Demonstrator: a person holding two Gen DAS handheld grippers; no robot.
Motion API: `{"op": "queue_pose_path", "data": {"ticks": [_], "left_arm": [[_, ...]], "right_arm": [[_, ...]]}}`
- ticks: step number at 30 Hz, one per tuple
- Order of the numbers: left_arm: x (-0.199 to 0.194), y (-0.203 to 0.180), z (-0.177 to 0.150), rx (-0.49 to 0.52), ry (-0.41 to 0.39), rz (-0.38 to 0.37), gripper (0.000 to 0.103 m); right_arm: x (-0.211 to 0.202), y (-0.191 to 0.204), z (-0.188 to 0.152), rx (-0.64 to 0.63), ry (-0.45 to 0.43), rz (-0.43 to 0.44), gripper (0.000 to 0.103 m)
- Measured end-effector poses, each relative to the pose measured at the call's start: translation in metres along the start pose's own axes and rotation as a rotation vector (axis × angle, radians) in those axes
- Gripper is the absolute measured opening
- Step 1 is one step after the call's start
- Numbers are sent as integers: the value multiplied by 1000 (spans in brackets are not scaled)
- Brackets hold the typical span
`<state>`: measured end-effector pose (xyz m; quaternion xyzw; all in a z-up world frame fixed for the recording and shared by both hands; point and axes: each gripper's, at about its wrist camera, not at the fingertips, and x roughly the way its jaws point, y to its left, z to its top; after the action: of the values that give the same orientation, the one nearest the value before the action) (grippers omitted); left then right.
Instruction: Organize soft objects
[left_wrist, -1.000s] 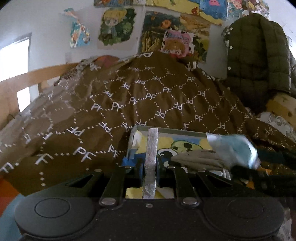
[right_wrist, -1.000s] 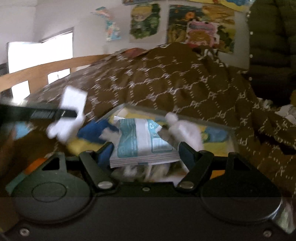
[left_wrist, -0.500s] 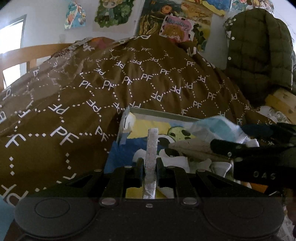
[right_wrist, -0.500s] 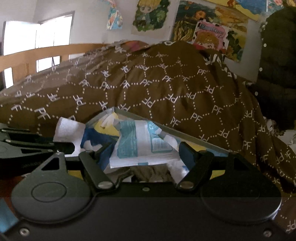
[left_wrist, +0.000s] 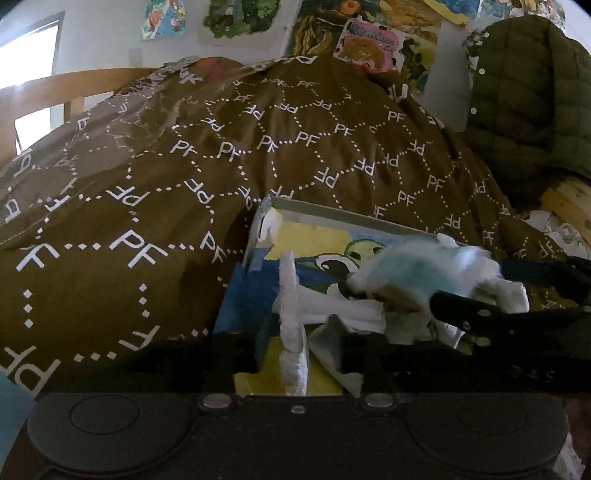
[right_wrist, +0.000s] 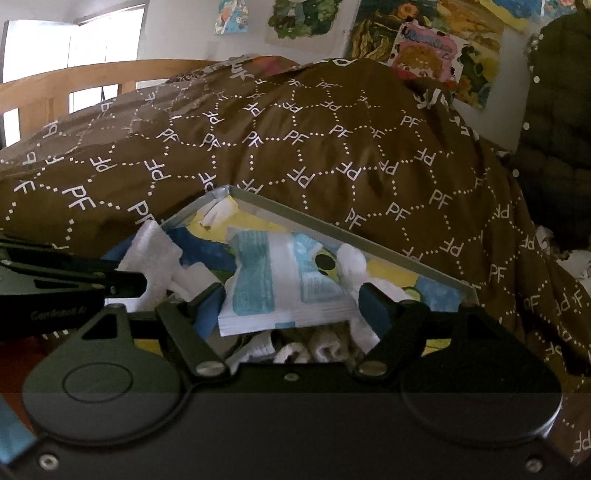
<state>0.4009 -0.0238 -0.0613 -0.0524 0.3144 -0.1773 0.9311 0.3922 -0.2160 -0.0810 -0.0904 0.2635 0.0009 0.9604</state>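
A shallow grey-rimmed tray (left_wrist: 351, 218) (right_wrist: 332, 229) with a yellow and blue cartoon lining lies on the brown quilt. My left gripper (left_wrist: 301, 332) reaches over its near left part, and its jaws are opening. A white foam strip (left_wrist: 291, 325) stands on edge between them with a gap on each side. My right gripper (right_wrist: 291, 306) is over the tray's right part. Its jaws are opening around a teal-and-white tissue pack (right_wrist: 280, 288), which no longer looks pinched. In the left wrist view that pack (left_wrist: 417, 273) is blurred beside the right gripper (left_wrist: 491, 288). White cloths (right_wrist: 314, 347) lie underneath.
A brown quilt (left_wrist: 184, 184) printed with "PF" is heaped behind and around the tray. A dark green quilted jacket (left_wrist: 524, 92) hangs at the right. A wooden bed rail (left_wrist: 55, 88) runs along the left, and posters (left_wrist: 369, 37) cover the wall.
The left jaws, shut on the white strip before, have opened off it. The right gripper has moved in over the tray with the pack, and its jaws have widened.
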Motion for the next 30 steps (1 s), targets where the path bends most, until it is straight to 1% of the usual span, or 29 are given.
{"op": "queue_pose_path", "data": {"ticks": [2, 4, 6, 8, 10, 11, 13, 16, 18, 20, 21, 23, 25, 27, 28, 30], "left_arm": [[-2, 0, 0, -2, 0, 3, 49], [-5, -1, 1, 1, 4, 13, 50], [-10, -2, 1, 4, 0, 24, 54], [-18, -4, 3, -1, -16, 35, 62], [-29, -5, 6, -7, -38, 44, 65], [-35, -6, 9, -8, -50, 48, 69], [-48, -8, 13, -13, -84, 61, 75], [-71, -14, 21, -10, -136, 75, 75], [-89, -18, 25, -12, -174, 85, 79], [-108, -22, 27, -31, -221, 90, 95], [-117, -25, 27, -34, -246, 88, 96], [-135, -35, 29, 3, -286, 85, 97], [-152, -46, 29, 31, -329, 98, 97], [-172, -56, 29, 38, -369, 90, 98], [-182, -61, 28, 36, -387, 83, 100], [-199, -70, 26, 37, -420, 70, 102]], "right_arm": [[-6, -4, -1, 2, -4, -6, 84], [-16, -9, -2, 12, -9, -10, 87], [-26, -13, -4, 29, -20, -12, 89], [-34, -17, -5, 54, -32, -8, 91], [-45, -22, -6, 73, -51, -8, 94], [-50, -23, -6, 82, -64, -9, 96], [-61, -26, -5, 100, -84, -12, 97], [-80, -32, -1, 136, -128, -12, 102], [-96, -38, 1, 161, -157, -18, 102], [-112, -46, 5, 192, -184, -29, 102], [-121, -50, 7, 210, -198, -29, 102], [-141, -60, 10, 250, -227, -24, 102], [-163, -68, 12, 277, -261, -32, 102], [-183, -74, 12, 298, -296, -43, 102], [-193, -76, 12, 306, -314, -46, 102], [-213, -80, 10, 316, -344, -50, 102]]}}
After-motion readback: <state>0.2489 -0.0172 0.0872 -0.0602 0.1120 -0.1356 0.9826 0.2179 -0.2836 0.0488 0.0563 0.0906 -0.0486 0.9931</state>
